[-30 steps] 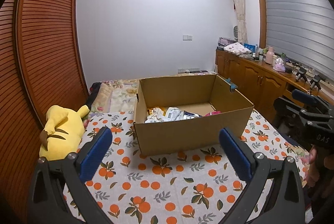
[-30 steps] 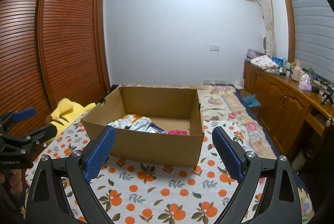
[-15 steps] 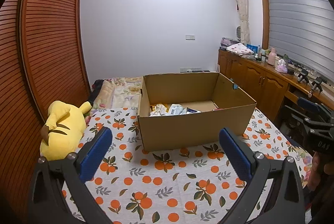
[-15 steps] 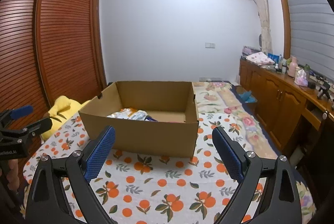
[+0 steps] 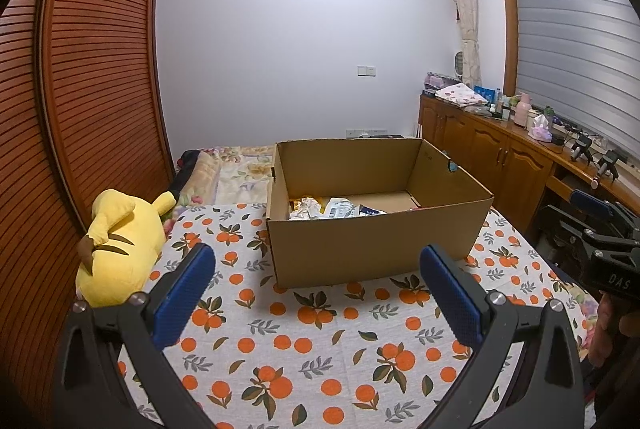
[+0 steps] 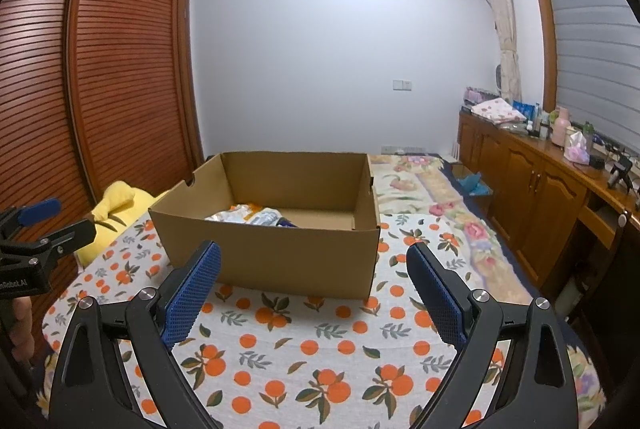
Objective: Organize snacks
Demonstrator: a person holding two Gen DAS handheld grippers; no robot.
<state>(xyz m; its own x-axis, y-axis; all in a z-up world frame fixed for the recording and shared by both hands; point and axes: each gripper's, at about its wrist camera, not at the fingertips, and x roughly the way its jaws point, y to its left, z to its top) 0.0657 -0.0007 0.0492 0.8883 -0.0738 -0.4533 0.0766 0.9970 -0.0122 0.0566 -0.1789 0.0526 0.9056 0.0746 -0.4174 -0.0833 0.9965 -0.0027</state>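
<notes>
An open brown cardboard box [image 5: 376, 249] [image 6: 272, 253] stands on a bed covered with an orange-print sheet [image 5: 304, 341] [image 6: 320, 345]. Several snack packets [image 5: 340, 208] [image 6: 252, 216] lie inside it, mostly hidden behind its front wall. My left gripper [image 5: 316, 293] hangs open above the sheet, short of the box, with nothing between its blue pads. My right gripper [image 6: 314, 289] is likewise open and empty in front of the box. Each gripper also shows at the edge of the other's view: the right gripper [image 5: 596, 229] and the left gripper [image 6: 36, 229].
A yellow plush toy [image 5: 120, 245] lies left of the box against the slatted wooden wardrobe [image 5: 80, 109]. A wooden cabinet [image 5: 500, 157] with bottles and clutter runs along the right wall. A flowered quilt [image 6: 416, 181] lies behind the box.
Both grippers have drawn back and risen slightly, so the box looks smaller and farther away. Both stay open and empty.
</notes>
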